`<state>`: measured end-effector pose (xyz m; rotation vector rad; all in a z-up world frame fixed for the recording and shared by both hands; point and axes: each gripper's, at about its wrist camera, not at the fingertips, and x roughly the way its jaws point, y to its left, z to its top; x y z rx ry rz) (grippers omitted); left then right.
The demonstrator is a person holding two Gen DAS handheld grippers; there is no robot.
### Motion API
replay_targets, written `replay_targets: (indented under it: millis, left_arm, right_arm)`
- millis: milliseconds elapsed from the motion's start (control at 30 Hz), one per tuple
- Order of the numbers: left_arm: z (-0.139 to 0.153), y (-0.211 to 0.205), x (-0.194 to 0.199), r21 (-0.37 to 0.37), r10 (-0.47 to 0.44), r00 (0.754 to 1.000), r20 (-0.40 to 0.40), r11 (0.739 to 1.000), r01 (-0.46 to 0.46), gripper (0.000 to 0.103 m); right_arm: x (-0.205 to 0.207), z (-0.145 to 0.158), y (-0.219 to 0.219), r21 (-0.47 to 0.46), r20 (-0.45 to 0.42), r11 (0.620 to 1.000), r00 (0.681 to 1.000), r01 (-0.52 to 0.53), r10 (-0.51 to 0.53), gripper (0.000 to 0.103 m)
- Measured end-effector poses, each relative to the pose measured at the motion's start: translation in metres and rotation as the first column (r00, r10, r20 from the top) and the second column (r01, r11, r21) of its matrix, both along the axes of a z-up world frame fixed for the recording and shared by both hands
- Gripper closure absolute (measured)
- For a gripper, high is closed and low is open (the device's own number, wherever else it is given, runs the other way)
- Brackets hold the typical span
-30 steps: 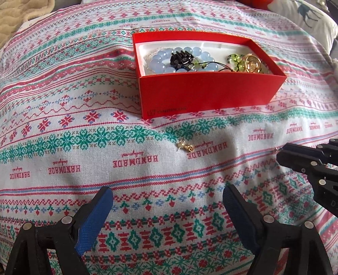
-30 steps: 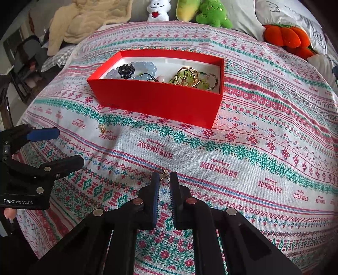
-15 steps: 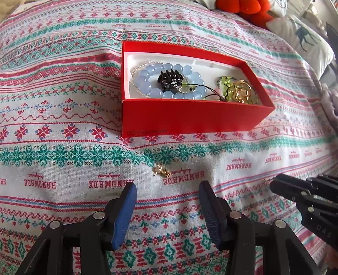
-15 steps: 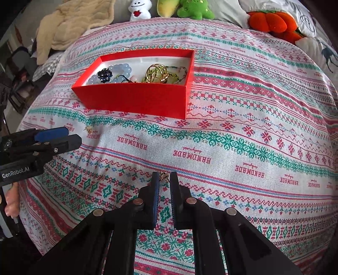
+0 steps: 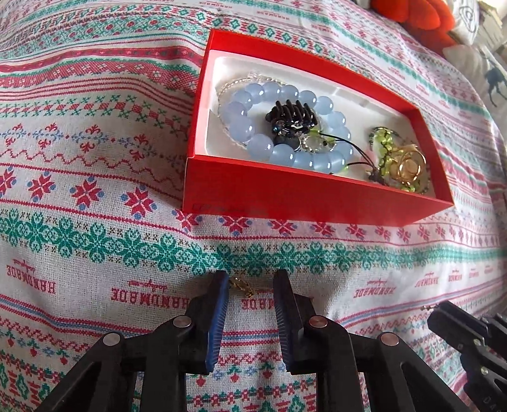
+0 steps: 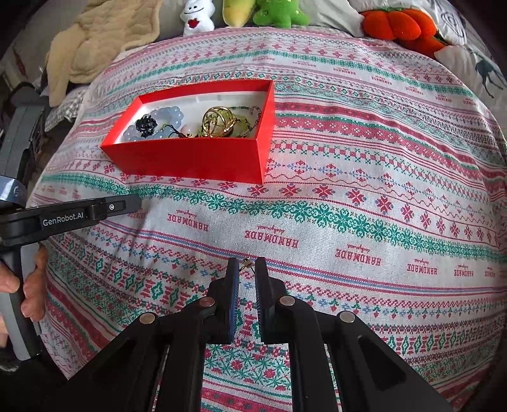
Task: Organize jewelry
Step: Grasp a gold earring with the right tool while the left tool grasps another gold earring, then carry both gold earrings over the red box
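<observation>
Our left gripper (image 5: 250, 285) reaches down to the patterned bedspread (image 5: 95, 190), its jaws having just been closing around a small gold earring (image 5: 241, 286) that lies on the cloth between them. That earring sits just beside the left blue pad (image 5: 221, 301), while the right pad stands clear of it, so nothing is pinched yet. Our right gripper (image 6: 246, 269) has its jaws nearly together, pinching a second tiny gold earring (image 6: 247, 262) at the very tips, over the bedspread.

At twelve o'clock from the left gripper stands the red box (image 5: 317, 202), open-topped, well apart from both earrings. Inside it we see a pale blue bead bracelet (image 5: 253, 107) towards nine o'clock with a black hair claw (image 5: 291, 115) resting in its ring, and a green beaded piece (image 5: 385, 145) with a gold ring ornament (image 5: 408, 164) towards three o'clock. From the right wrist view, a hand (image 6: 28, 285) holds the left gripper's handle at nine o'clock, and plush toys (image 6: 279, 12) line the far edge.
</observation>
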<state>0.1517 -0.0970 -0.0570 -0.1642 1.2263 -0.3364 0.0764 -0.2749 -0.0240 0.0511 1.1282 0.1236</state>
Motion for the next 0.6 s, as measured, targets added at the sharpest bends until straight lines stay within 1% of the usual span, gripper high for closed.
replay_targets:
  millis: [100, 167, 233, 267, 400, 600]
  left_arm:
    - [-0.001, -0.007, 0.001, 0.038, -0.003, 1.0, 0.002, 0.999, 0.002, 0.082]
    - [-0.001, -0.015, 0.003, 0.075, -0.01, 1.0, 0.01, 0.997, 0.009, 0.086]
    - [-0.001, -0.019, 0.003, 0.108, -0.009, 1.0, 0.017, 0.994, 0.007, 0.095]
    - [-0.001, -0.017, 0.004, 0.119, -0.007, 1.0, 0.019, 0.993, 0.005, 0.098]
    - [0.001, -0.015, 0.005, 0.113, -0.008, 1.0, 0.017, 0.994, 0.006, 0.099]
    - [0.011, -0.002, -0.006, 0.079, -0.029, 0.999, 0.018, 0.997, 0.027, 0.099]
  right_arm:
    - [0.0, 0.0, -0.001, 0.002, -0.004, 1.0, 1.0, 0.004, -0.004, 0.093]
    - [0.0, 0.0, -0.002, 0.003, -0.007, 1.0, 1.0, 0.007, -0.007, 0.093]
    - [0.0, -0.001, -0.003, 0.004, -0.009, 1.0, 1.0, 0.009, -0.009, 0.093]
    - [0.0, -0.001, -0.002, 0.004, -0.01, 1.0, 1.0, 0.009, -0.009, 0.093]
    - [0.002, 0.001, -0.002, 0.027, -0.017, 1.0, 1.0, 0.01, -0.009, 0.093]
    - [0.007, 0.007, -0.005, 0.075, -0.023, 0.997, 1.0, 0.021, -0.019, 0.093]
